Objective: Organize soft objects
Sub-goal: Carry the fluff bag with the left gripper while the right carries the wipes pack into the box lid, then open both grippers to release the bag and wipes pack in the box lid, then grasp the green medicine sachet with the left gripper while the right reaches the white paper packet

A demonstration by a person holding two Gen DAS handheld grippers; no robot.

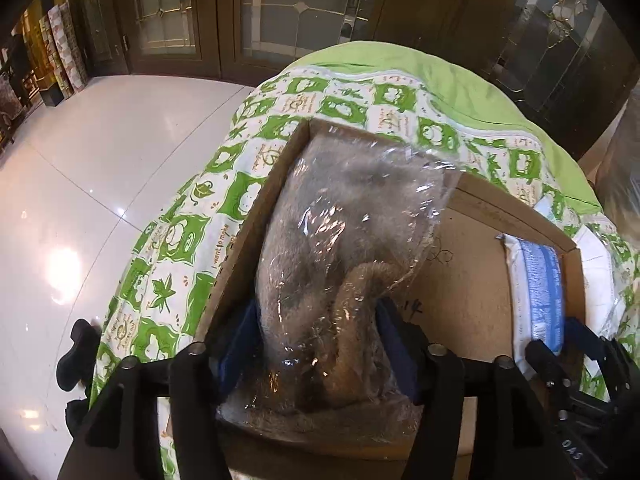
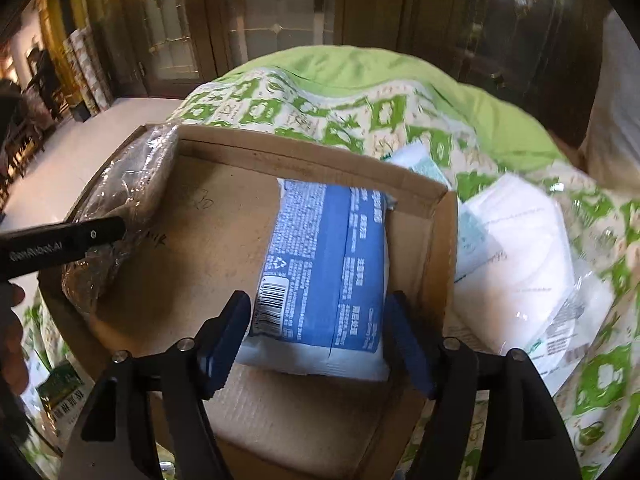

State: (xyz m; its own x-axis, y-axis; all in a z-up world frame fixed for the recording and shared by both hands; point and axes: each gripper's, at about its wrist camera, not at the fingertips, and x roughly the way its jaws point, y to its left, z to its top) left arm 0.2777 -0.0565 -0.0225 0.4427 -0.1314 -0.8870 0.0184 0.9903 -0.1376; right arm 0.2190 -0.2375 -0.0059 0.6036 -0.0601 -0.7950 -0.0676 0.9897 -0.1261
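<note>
A shallow cardboard box [image 1: 256, 216] [image 2: 304, 156] lies on a bed. A grey-brown plush toy in a clear plastic bag [image 1: 344, 232] [image 2: 116, 216] rests along the box's left wall. My left gripper [image 1: 316, 320] straddles the toy's near end, its blue pads beside the bag without squeezing it, so it is open. A blue-and-white soft pack [image 2: 324, 272] [image 1: 540, 280] lies flat against the right wall. My right gripper [image 2: 316, 308] stands open around the pack's near end, with small gaps at both pads.
A green-and-white patterned quilt [image 1: 180, 240] [image 2: 360, 120] covers the bed under the box. White packets [image 2: 520, 248] lie on the quilt right of the box, and a green packet [image 2: 60, 392] at lower left. White tiled floor [image 1: 100, 160] and dark glass-door cabinets [image 1: 280, 12] lie beyond.
</note>
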